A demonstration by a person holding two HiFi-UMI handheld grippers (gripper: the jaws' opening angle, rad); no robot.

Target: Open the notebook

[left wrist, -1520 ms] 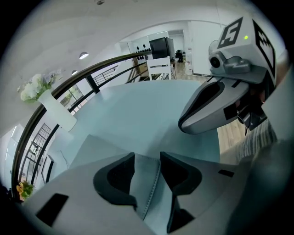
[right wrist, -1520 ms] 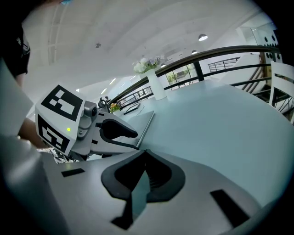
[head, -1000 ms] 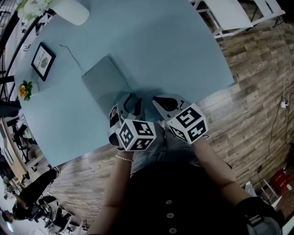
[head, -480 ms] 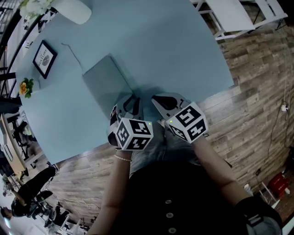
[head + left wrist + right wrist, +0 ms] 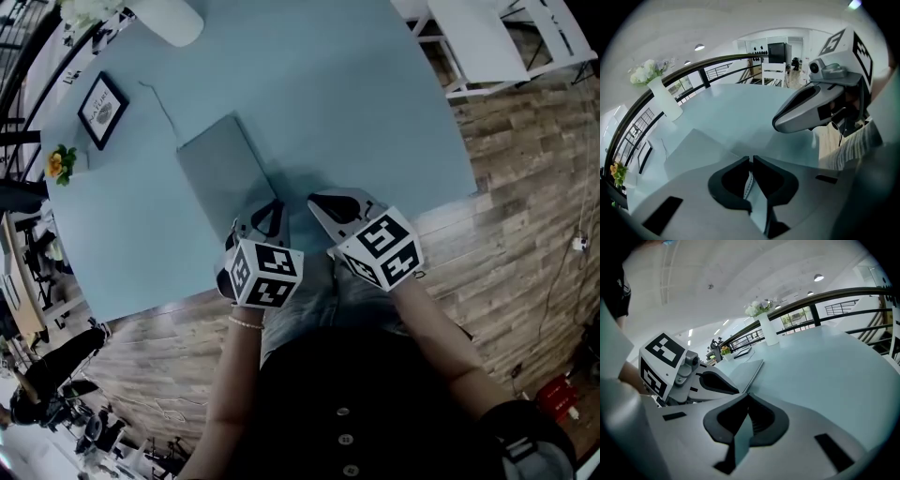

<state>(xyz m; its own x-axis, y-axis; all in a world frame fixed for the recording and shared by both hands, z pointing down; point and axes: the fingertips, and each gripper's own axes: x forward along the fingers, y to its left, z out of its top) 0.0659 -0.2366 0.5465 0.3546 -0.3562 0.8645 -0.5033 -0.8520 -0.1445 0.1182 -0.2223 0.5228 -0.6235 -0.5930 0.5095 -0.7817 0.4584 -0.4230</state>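
The notebook [image 5: 220,173] is grey-blue and lies closed and flat on the light blue table [image 5: 328,94]. My left gripper [image 5: 272,214] points steeply down at its near right corner. Its jaws have just been closing, and in the left gripper view the left gripper [image 5: 751,159] has only a slit left between its tips. The notebook [image 5: 693,150] runs in under them, so they seem to pinch the cover's corner. My right gripper [image 5: 319,204] hovers just right of it, shut and empty. The right gripper view shows the right gripper [image 5: 748,395] near the notebook [image 5: 747,369].
A white vase of flowers [image 5: 164,19] stands at the table's far left. A framed picture [image 5: 103,108] and a small yellow flower pot [image 5: 59,161] are near the left rim. A thin cord [image 5: 159,108] lies beyond the notebook. White chairs [image 5: 478,37] stand on the wooden floor.
The left gripper's jaws have drawn together at the notebook's near corner and its marker cube has rolled a little. The right gripper has hardly moved. The notebook stays flat.
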